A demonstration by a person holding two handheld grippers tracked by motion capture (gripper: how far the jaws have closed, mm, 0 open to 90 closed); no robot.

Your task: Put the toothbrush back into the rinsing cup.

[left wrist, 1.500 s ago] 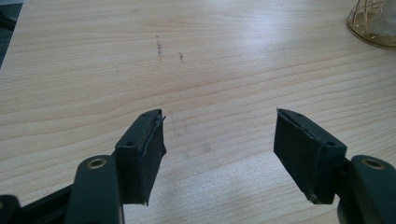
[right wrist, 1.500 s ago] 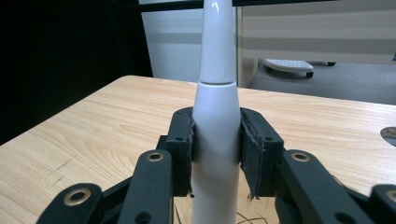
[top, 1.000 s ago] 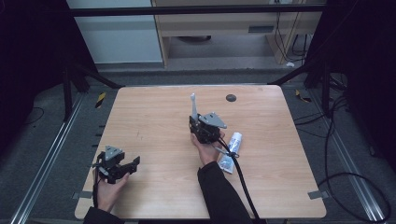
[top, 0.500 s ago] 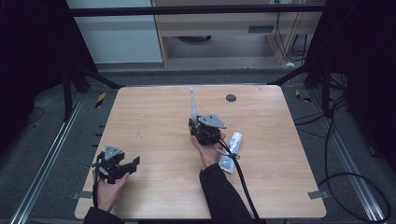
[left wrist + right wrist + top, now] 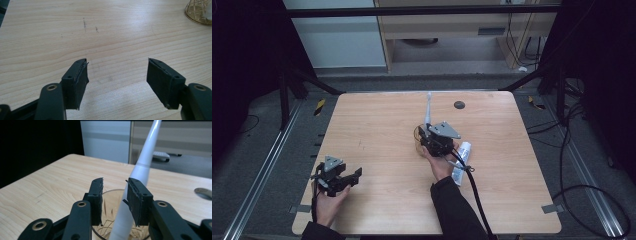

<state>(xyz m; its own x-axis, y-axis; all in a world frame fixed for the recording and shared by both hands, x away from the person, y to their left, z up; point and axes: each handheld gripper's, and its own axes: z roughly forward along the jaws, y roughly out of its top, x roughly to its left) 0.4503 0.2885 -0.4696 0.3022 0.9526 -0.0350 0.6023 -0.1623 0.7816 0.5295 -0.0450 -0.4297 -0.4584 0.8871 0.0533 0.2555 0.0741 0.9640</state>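
Observation:
A white toothbrush (image 5: 428,107) stands tilted in a gold wire cup (image 5: 417,140) near the middle of the table (image 5: 377,130). My right gripper (image 5: 429,133) hovers right over the cup, its jaws a little apart. In the right gripper view the toothbrush handle (image 5: 145,157) rises out of the cup (image 5: 110,195) just past the right jaw, and my right gripper (image 5: 115,181) does not clamp it. My left gripper (image 5: 354,175) rests open at the front left, and in its own view the left gripper (image 5: 117,68) has bare wood between wide jaws.
A white toothpaste tube (image 5: 461,156) lies on the table just right of the right hand. A dark round hole (image 5: 459,105) sits near the far edge. The cup (image 5: 198,12) shows far off in the left gripper view. Metal rails flank the table.
The right gripper and the toothbrush have shifted slightly to the right over the cup. The left gripper has stayed where it was.

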